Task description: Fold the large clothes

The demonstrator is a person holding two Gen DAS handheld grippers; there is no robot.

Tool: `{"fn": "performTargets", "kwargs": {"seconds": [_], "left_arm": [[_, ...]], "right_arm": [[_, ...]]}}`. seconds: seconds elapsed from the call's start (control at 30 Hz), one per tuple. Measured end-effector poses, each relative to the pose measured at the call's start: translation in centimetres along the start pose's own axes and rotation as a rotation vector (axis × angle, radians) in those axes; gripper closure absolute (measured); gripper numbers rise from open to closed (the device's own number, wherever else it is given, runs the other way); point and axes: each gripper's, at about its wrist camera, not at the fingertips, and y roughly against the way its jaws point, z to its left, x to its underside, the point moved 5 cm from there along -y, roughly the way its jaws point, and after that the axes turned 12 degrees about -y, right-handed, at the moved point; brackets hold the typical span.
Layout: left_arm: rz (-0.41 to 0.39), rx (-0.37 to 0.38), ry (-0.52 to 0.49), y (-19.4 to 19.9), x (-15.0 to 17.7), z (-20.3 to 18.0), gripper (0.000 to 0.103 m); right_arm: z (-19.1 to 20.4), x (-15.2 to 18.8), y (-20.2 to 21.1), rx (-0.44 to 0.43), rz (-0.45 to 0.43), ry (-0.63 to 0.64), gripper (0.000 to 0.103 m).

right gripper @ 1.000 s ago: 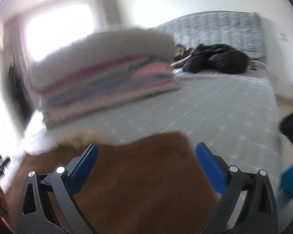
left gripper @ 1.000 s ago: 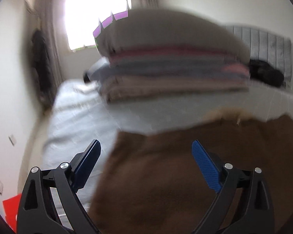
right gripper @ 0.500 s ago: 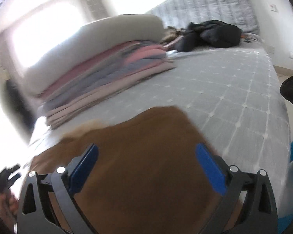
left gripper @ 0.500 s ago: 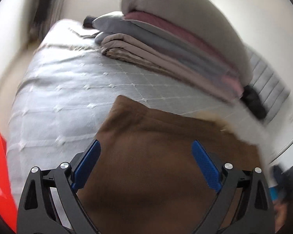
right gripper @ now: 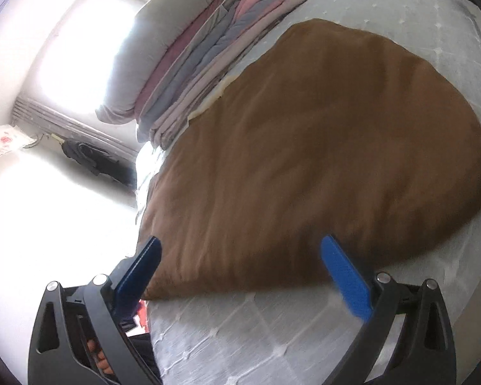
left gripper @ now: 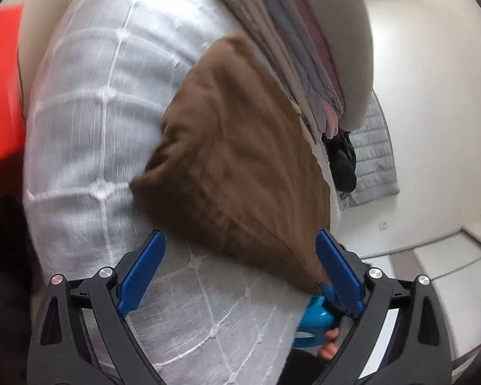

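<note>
Claws both spread and pinching nothing, left claw [left gripper: 237, 264] and right claw [right gripper: 239, 271] hovering at near edge of one brown garment [right gripper: 320, 160] lying flat on bed [right gripper: 240, 337] beside one stack of folded bedding [right gripper: 208, 51], needing matched corner pinches, lifting evenly for a clean fold.

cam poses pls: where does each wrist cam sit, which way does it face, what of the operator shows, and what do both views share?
Left wrist: on the left gripper, tilted, looking across the brown garment on the bed; fingertips of a hand show below.
Right wrist: on the right gripper, looking over the brown garment toward the window; fingers show at lower left.
Shared: garment, bed, stack of folded bedding.
</note>
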Motion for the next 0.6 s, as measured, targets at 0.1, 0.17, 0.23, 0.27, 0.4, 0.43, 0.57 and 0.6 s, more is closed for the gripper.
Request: {"fn": "performTargets", "kwargs": {"seconds": [0.1, 0.17, 0.23, 0.27, 0.4, 0.43, 0.57, 0.6], "left_arm": [[0.000, 0.040, 0.075, -1.6, 0.3, 0.8, 0.012], [-0.034, 0.028, 0.087, -2.3, 0.2, 1.0, 0.012], [-0.069, 0.005, 0.072, -2.9, 0.2, 0.7, 0.012], [-0.089, -0.008, 0.069, -3.1, 0.2, 0.5, 0.010], [-0.133, -0.022, 0.057, -3.7, 0.2, -0.9, 0.008], [-0.144, -0.001, 0.049, -3.5, 0.4, -1.4, 0.008], [-0.190, 0.050, 0.054, -2.9, 0.5, -1.3, 0.008], [-0.202, 0.071, 0.073, -2.6, 0.3, -1.0, 0.008]], "right_arm": [[0.4, 0.8, 1.7, -0.085, -0.025, -0.091, 0.007], [0.1, 1.1, 2.2, -0.056, -0.039, -0.097, 0.007], [-1.0, 1.2, 2.6, -0.031, -0.046, -0.126, 0.007], [-1.7, 1.4, 2.7, -0.062, -0.049, -0.172, 0.007], [-5.4, 1.3, 2.8, -0.095, -0.074, -0.320, 0.007], [-6.8, 1.2, 3.0, -0.107, -0.093, -0.370, 0.007], [-11.1, 0.8, 2.9, -0.167, -0.152, -0.511, 0.007], [-11.9, 0.7, 2.9, -0.203, -0.165, -0.556, 0.007]]}}
